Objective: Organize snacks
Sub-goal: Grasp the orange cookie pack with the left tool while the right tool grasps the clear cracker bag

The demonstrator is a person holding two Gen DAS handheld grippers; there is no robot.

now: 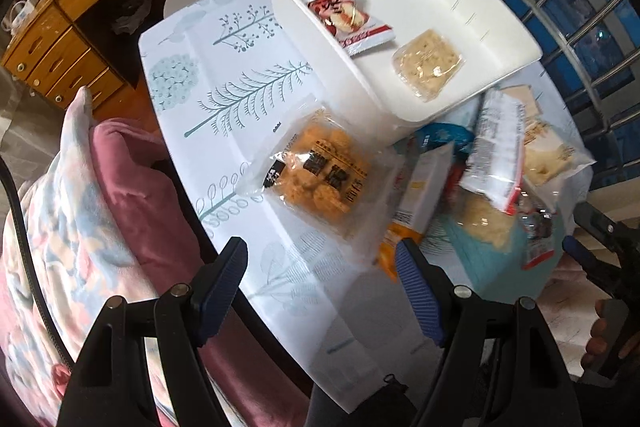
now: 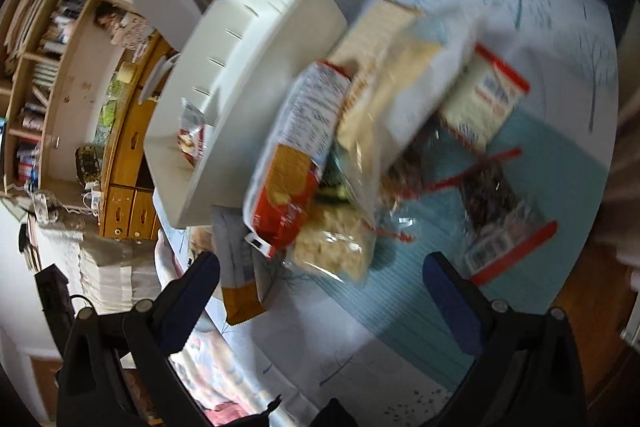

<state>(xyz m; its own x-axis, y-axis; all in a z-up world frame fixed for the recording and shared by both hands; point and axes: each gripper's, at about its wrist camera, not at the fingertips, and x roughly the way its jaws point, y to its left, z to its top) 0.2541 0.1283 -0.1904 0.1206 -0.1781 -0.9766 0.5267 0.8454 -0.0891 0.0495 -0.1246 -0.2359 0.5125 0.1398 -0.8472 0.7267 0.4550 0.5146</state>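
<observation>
Left gripper [image 1: 320, 287] jaws apart, empty, above orange snack packet [image 1: 316, 175]; right gripper [image 2: 320, 291] apart, empty, over snack pile [image 2: 360, 131]; white bin [image 1: 516, 31] far.

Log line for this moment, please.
left gripper: open, empty | right gripper: open, empty | white bin: two packets | snack pile: unsorted

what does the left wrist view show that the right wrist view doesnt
Only the left wrist view: the pale cracker pack lying on the tray floor, the clear pack of golden puffed snacks alone on the tree-print tablecloth, and the pink floral blanket.

Only the right wrist view: the dark snack packs with red seals on the teal mat, and the bookshelf.

Both: the white plastic tray holding the red-and-white packet, and the wooden drawers.
</observation>
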